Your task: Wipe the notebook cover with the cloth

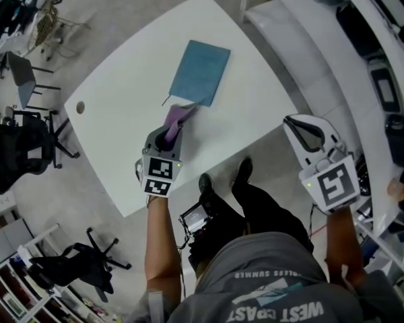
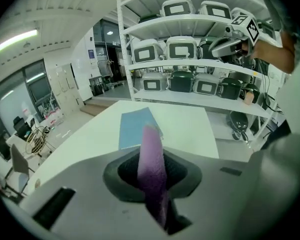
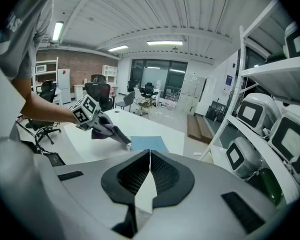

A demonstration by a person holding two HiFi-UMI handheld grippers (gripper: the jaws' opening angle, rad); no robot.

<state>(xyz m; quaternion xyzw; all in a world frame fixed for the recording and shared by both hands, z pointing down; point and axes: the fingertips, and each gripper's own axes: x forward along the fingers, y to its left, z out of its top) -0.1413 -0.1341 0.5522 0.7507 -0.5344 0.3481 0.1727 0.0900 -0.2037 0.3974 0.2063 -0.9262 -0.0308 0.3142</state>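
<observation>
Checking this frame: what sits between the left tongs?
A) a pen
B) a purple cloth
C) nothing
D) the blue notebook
B: the left gripper view shows the left tongs pinched on the purple cloth, which sticks out past them, while the blue notebook lies flat on the white table ahead of them.

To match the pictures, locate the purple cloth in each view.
Head view: cloth at centre, in the left gripper's tongs, just below the notebook.
Left gripper view: lower centre, pinched between the tongs.
Right gripper view: left of centre, left of the notebook.
Shared landmark: the blue notebook.
</observation>
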